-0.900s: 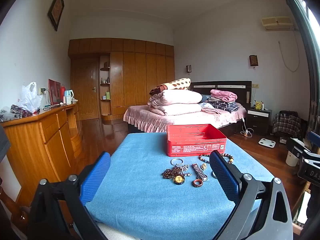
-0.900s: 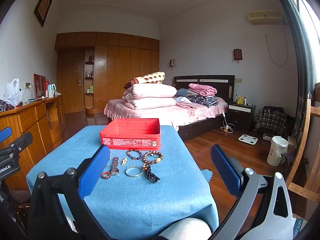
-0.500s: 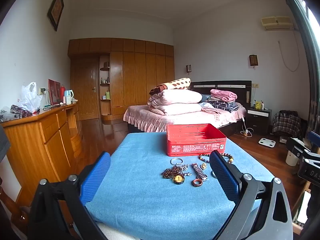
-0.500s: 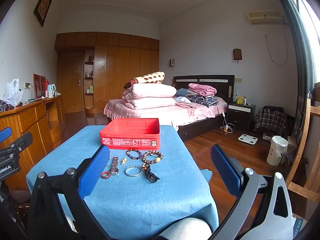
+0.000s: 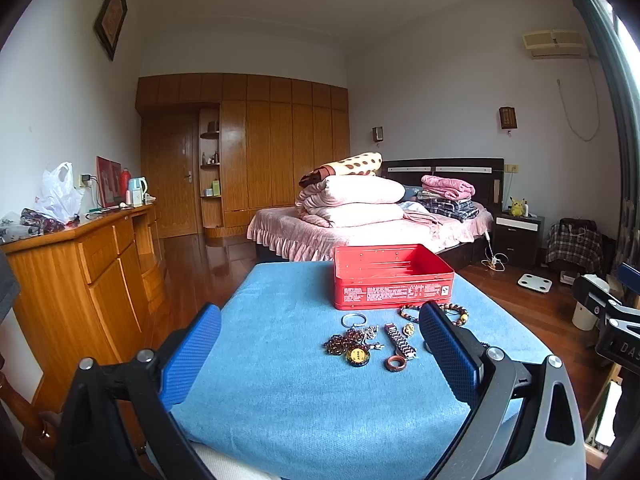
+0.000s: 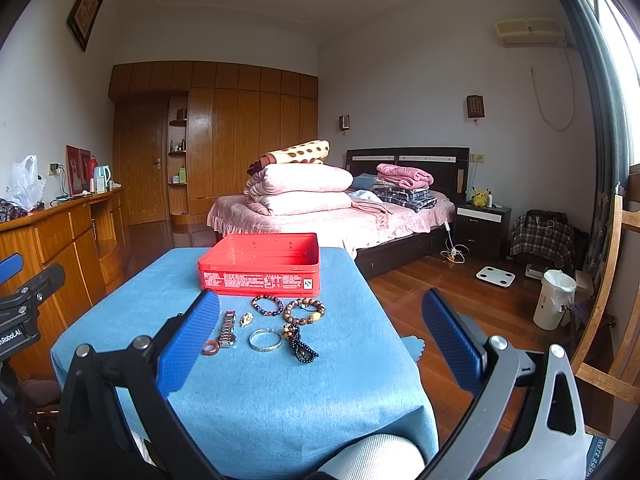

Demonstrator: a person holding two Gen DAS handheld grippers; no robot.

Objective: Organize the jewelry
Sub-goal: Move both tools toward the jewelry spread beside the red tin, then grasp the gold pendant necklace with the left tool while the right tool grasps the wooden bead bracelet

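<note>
An open red tin box (image 5: 394, 277) (image 6: 260, 266) stands on a table with a blue cloth (image 5: 280, 360) (image 6: 260, 392). In front of it lie several pieces of jewelry: a silver ring (image 5: 353, 319), a brown bead tangle with a round yellow pendant (image 5: 357, 356), a link watch (image 5: 399, 341) (image 6: 228, 329), a red ring (image 5: 395, 363) (image 6: 210, 347), a silver bangle (image 6: 265, 339), a dark bead bracelet (image 6: 267, 305), a brown bead bracelet (image 6: 305, 311) and a dark tassel (image 6: 301, 344). My left gripper (image 5: 320, 344) and right gripper (image 6: 320, 336) are both open and empty, held back from the jewelry.
A wooden dresser (image 5: 80, 272) stands to the left of the table. A bed with folded pink quilts (image 5: 360, 208) is behind it. A wooden chair (image 6: 608, 300) and a white bin (image 6: 556, 300) are to the right. My knee (image 6: 372, 456) is at the table's near edge.
</note>
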